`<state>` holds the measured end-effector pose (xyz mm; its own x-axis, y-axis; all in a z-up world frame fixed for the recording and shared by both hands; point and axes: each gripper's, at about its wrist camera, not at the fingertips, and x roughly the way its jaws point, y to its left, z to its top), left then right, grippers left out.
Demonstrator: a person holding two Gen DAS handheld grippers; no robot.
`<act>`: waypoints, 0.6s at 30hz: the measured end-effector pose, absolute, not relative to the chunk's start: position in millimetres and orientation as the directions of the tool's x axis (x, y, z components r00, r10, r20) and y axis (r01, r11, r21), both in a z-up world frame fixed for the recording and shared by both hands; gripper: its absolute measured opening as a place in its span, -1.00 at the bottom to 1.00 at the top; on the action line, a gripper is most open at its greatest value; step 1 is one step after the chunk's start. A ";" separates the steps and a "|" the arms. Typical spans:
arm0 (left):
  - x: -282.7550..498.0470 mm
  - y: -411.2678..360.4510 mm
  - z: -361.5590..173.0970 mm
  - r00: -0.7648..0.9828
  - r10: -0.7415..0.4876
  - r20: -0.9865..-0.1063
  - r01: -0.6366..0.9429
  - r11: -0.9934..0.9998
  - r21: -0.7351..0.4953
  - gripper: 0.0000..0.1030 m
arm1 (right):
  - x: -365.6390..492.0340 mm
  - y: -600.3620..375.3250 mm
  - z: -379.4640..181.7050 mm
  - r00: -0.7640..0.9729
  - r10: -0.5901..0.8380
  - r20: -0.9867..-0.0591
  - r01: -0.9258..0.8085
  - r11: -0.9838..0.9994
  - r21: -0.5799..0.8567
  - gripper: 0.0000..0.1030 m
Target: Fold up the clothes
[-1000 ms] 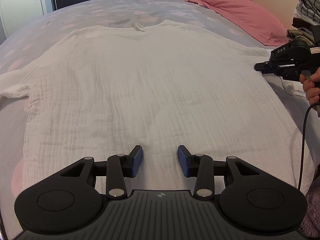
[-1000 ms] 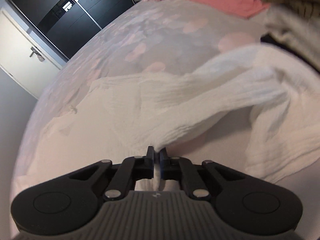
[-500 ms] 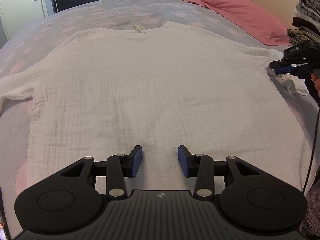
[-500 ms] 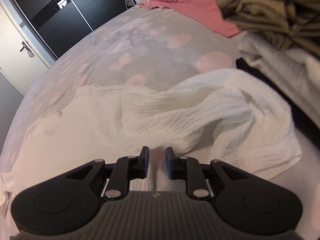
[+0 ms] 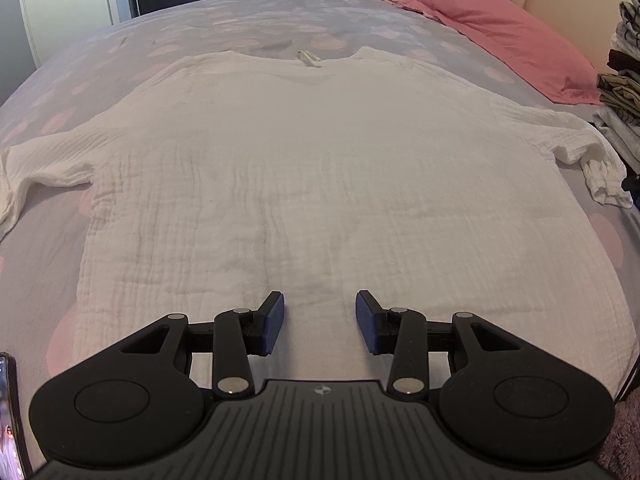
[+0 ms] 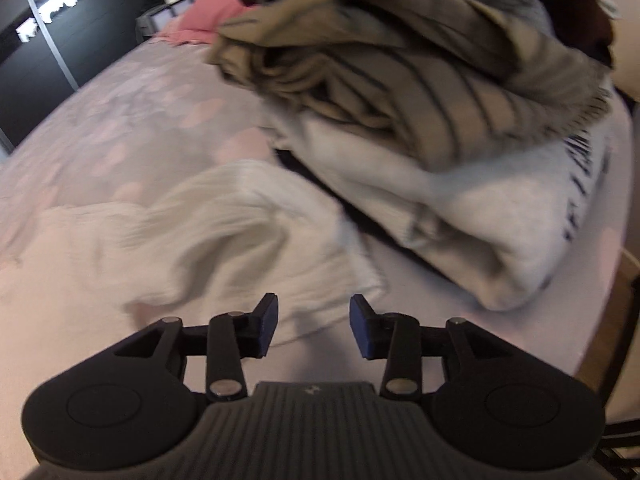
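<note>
both tools are empty, the left tool (image 5: 320, 322) spread over the hem of the white shirt (image 5: 320, 184) lying flat on the bed (image 5: 240, 12) for folding, the right tool (image 6: 312, 326) opening beside its sleeve (image 6: 240, 216) at frame centre.

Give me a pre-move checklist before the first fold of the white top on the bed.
1. white top lies flat, neckline away from the left wrist camera: ok.
2. right sleeve spread out: not ok, its cuff is bunched.
3. left sleeve straight: not ok, its end droops over the bed edge.
4. left gripper open and empty over the hem: ok.
5. right gripper clear of cloth: ok, jaws opening, nothing between them.
6. pile of folded clothes clear of the sleeve: cannot tell, they lie very close.
</note>
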<state>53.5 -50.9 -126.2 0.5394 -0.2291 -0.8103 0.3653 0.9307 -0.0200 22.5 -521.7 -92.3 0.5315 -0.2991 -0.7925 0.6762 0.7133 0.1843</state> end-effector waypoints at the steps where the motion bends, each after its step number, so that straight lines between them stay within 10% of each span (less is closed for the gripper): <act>1: 52.7 -51.4 -126.9 0.539 -0.228 -0.811 0.369 0.929 -0.016 -0.27 | 21.4 -523.8 -95.4 0.517 -0.320 -0.794 0.693 0.701 0.169 -0.02; 6: 49.8 -56.1 -128.8 0.543 -0.214 -0.812 0.383 0.924 0.013 -0.27 | 24.1 -537.4 -110.6 0.543 -0.322 -0.776 0.710 0.668 0.220 0.01; 11: 49.4 -56.3 -128.5 0.541 -0.212 -0.814 0.382 0.924 0.013 -0.27 | 30.4 -527.7 -107.3 0.571 -0.334 -0.750 0.670 0.718 0.190 -0.83; 18: 51.0 -53.2 -127.8 0.533 -0.214 -0.819 0.371 0.929 -0.001 -0.27 | 36.4 -484.6 -57.9 0.690 -0.316 -0.651 0.525 0.838 0.150 -0.85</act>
